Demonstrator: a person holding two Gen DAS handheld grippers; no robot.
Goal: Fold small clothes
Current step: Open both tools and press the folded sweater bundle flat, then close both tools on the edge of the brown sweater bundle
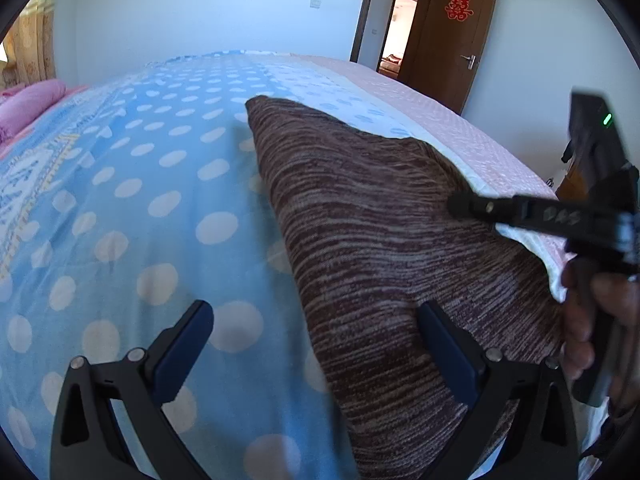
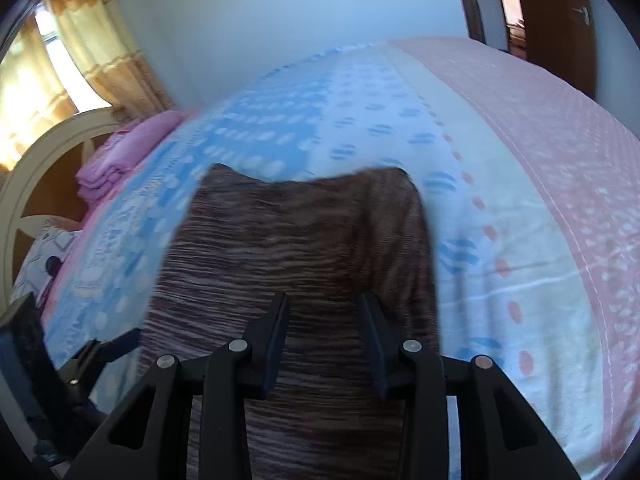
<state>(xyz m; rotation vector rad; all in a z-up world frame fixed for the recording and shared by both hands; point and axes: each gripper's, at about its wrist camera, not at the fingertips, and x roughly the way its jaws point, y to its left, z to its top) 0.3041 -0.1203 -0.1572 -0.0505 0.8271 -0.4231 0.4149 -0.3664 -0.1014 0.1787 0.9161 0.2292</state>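
Brown striped garment (image 1: 384, 240) laid flat on bed (image 1: 140, 200), long axis running away from both tools. Left tool (image 1: 316, 344) spread wide, straddling garment's left edge, nothing gripped. Right tool (image 2: 325, 340) half-spread above near hem, nothing pinched; judged nearer.

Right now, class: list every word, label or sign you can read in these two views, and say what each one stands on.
"囍": a red double-happiness sign on the brown door.
"DAS": faint raised letters on the arm of the right tongs; the reading is uncertain.
Right wrist view: blurred, nothing readable.
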